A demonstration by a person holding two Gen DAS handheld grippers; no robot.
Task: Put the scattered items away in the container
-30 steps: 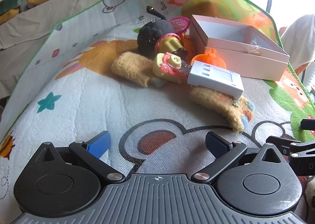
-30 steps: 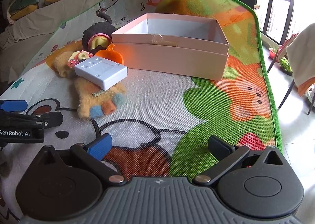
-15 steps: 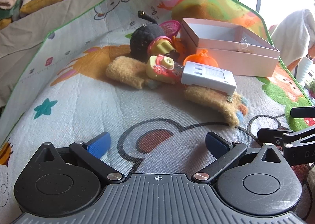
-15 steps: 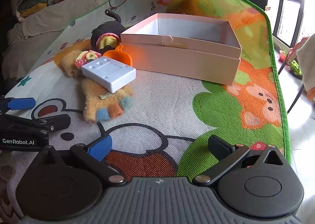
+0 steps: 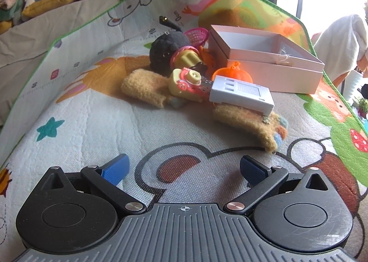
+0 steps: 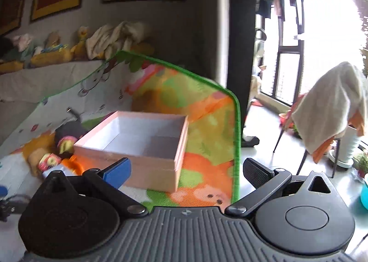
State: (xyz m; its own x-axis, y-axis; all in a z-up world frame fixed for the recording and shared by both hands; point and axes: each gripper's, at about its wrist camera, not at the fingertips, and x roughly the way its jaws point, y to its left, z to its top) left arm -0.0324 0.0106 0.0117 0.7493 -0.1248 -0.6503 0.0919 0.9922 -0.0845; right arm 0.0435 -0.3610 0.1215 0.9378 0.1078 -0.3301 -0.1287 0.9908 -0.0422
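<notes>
On the play mat (image 5: pixel 96 110), the left gripper (image 5: pixel 184 166) hovers low with jaws wide and empty, near a cluster of clutter. From left to right lie a fuzzy yellow sock (image 5: pixel 143 88), a black plush ball (image 5: pixel 169 49), a toy camera (image 5: pixel 186 83), then a white device (image 5: pixel 241 95) resting on a second sock (image 5: pixel 250 124). Far right sits the pink box (image 5: pixel 264 61), seemingly empty. The right gripper (image 6: pixel 185 170), also wide and empty, points high toward that pink box (image 6: pixel 138 147). Because the pieces overlap, pinching one risks dragging its neighbours or tipping the device off.
</notes>
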